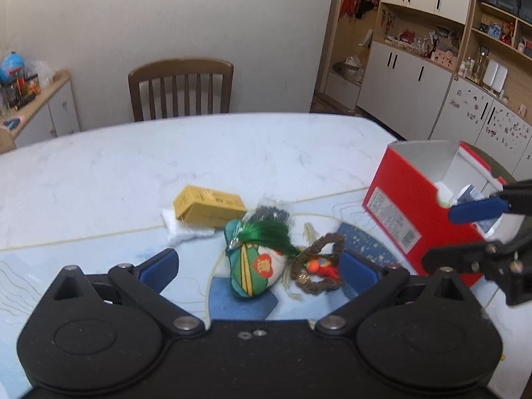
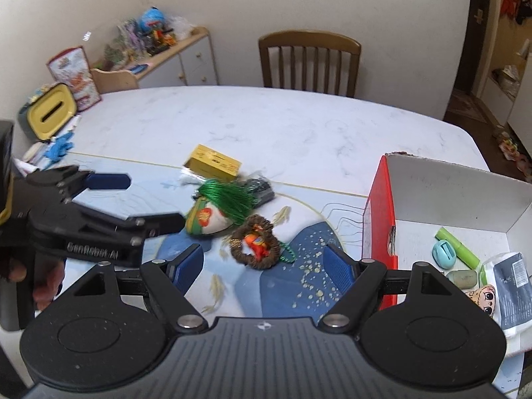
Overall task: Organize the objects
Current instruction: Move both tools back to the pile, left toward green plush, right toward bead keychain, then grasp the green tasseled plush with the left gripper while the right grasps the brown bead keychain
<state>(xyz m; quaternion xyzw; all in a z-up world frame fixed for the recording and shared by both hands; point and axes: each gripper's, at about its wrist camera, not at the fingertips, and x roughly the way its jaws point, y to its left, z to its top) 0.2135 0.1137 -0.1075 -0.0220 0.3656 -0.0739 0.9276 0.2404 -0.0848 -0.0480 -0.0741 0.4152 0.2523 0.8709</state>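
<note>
Both spread wide and empty: left gripper (image 1: 259, 262) above the green tasselled sachet (image 1: 256, 266), right gripper (image 2: 264, 262) near the woven wreath charm (image 2: 256, 242). Both lying on the tabletop (image 1: 133, 166), left of the red box (image 2: 379, 219).

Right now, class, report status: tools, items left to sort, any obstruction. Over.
Left tool open, empty. Right tool open, empty. Green-tasselled sachet, woven wreath charm, yellow box still on table; red box part-filled. Nothing blocking.

Wooden chair (image 1: 181, 89), sideboard (image 2: 186, 60), perhaps toys atop.
</note>
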